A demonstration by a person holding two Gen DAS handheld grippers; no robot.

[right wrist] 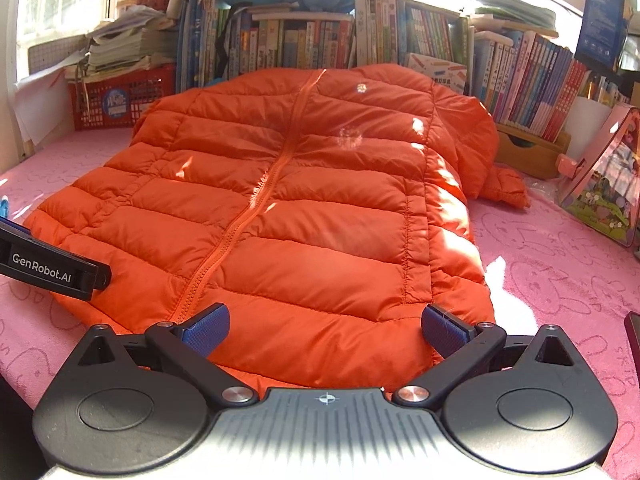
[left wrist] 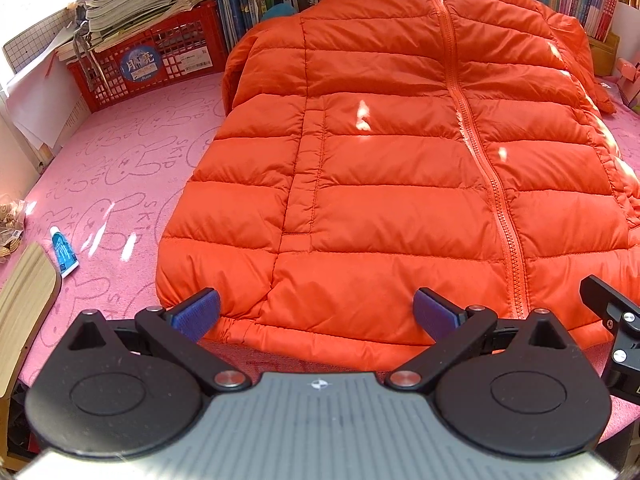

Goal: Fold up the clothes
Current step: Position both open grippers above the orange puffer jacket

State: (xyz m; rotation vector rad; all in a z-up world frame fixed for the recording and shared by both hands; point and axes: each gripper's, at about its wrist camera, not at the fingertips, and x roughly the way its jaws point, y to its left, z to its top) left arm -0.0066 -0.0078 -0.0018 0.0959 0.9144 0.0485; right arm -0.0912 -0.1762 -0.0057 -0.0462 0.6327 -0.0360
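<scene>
Gripper (left wrist: 316,314) over jacket (left wrist: 400,184) hem

An orange quilted puffer jacket (left wrist: 400,168) lies flat on the pink towel-covered surface (left wrist: 120,168), hem at the near edge. A red plastic crate (left wrist: 148,60) sits in the far left corner, upright books (right wrist: 400,36) along the back edge, a small white-and-blue tube (left wrist: 64,256) left of the jacket.

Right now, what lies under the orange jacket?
The orange jacket lies flat on a pink bunny-print cloth, which shows all around it. What the jacket itself covers cannot be seen.
</scene>
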